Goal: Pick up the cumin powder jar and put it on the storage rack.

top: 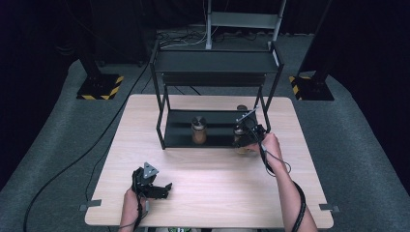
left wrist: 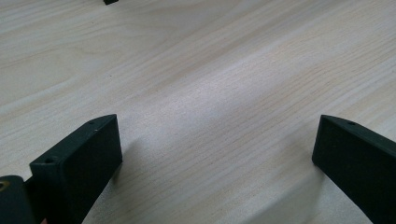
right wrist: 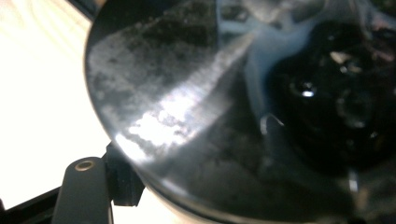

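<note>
The right tongs (top: pixel 245 137) are clamped on a jar (top: pixel 240 140) at the front right edge of the black rack's (top: pixel 212 63) low shelf. In the right gripper view, the jar's dark shiny lid (right wrist: pixel 224 107) sits right in front of the tongs. To do this well, keep the squeeze firm and the jar straight up, clear of the rack's post. The right arm reaches far forward. The left tongs (top: pixel 155 187) rest low on the table (top: pixel 212 193), wide apart, with nothing between them.

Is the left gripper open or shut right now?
Open. In the left gripper view the left gripper has its jaws standing far apart over the bare table, with nothing between them.
</note>
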The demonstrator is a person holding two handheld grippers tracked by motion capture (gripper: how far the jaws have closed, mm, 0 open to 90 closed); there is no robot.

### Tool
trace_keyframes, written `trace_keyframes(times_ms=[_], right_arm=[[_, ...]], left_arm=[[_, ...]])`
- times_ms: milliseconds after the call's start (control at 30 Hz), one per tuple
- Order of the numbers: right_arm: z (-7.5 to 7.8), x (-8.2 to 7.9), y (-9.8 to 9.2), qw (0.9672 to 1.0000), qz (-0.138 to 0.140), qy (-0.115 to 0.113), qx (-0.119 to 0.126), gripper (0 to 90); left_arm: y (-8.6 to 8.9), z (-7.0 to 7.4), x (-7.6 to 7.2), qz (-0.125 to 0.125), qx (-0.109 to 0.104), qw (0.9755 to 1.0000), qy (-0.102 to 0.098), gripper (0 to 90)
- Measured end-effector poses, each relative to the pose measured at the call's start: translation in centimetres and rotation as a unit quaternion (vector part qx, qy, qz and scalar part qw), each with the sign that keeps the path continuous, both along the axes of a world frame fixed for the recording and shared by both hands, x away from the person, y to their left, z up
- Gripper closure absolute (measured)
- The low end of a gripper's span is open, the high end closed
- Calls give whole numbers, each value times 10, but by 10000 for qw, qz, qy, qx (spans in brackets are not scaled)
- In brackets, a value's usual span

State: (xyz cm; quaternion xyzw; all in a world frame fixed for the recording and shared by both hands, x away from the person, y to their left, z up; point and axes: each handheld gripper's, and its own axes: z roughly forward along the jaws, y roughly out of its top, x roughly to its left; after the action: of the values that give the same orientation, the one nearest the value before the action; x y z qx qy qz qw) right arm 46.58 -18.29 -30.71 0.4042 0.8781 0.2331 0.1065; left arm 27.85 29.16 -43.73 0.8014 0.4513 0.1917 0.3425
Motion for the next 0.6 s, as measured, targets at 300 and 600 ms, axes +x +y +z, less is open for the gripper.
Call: trace_keyframes(times_ms=[300,600], right_arm=[[-5,-7,7,9993,-48,-375,72,301],[-10,-11,12,9976,-112,-659,181,301]], left_arm=[[0,0,0,1,-2,10000,0,12],[0,0,0,0,0,10000,-1,12]])
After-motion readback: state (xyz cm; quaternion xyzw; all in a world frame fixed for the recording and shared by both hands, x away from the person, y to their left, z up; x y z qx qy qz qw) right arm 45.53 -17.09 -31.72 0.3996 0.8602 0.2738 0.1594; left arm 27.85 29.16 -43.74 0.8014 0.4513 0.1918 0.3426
